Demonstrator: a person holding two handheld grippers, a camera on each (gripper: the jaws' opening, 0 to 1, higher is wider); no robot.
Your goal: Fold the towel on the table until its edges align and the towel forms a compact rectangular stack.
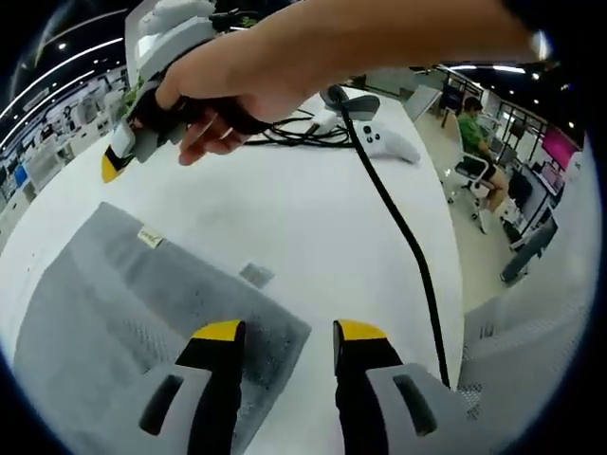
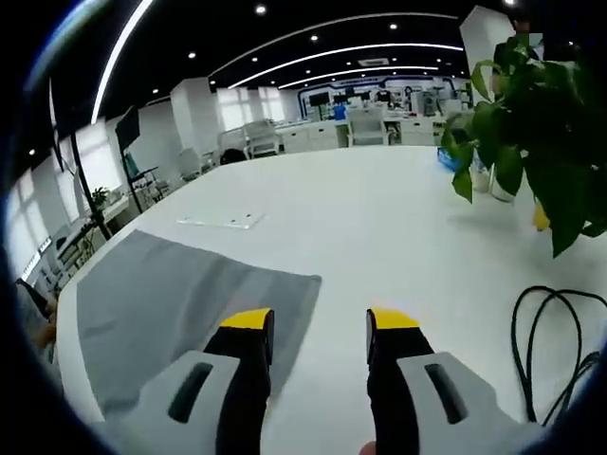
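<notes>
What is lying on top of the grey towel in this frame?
In the left gripper view the grey towel carries a small white tag near its far edge; a grey patch sits at the edge. The left gripper hides part of its surface.

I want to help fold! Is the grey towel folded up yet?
Not compact yet: the grey towel lies flat and wide on the white table. Whether it is already folded once, cannot tell.

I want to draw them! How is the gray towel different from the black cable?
The towel is gray, broad and lies flat; the black cable is thin and long. The towel carries a small tag, the cable is plain. The towel sits under the left gripper, the cable runs beside it. Both rest on the white table.
</notes>
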